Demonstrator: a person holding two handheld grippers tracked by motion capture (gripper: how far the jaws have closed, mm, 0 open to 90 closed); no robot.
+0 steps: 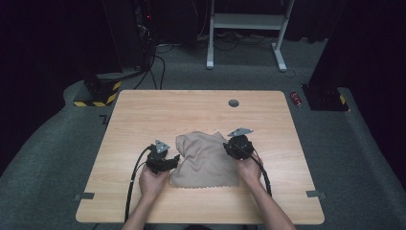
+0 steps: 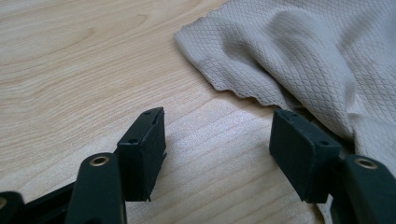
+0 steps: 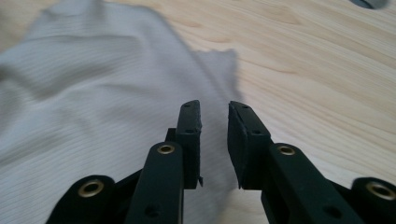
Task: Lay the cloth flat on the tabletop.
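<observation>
Left gripper [image 2: 217, 149] spread wide over bare table [image 2: 70, 70], beige cloth [image 2: 303, 51] edge just ahead-right of it; right gripper [image 3: 215, 140] narrowly parted, empty, over cloth's right edge.

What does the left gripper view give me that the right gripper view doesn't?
Left gripper view alone: the cloth's scalloped hem and diamond weave up close, and the left gripper with jaws wide apart, one beside that hem, over bare table.

Right gripper view alone: the right gripper with jaws a narrow gap apart over the cloth's edge, and a dark round fitting at the top right corner.

Both: the beige cloth lying rumpled on the wooden table, and nothing gripped.
</observation>
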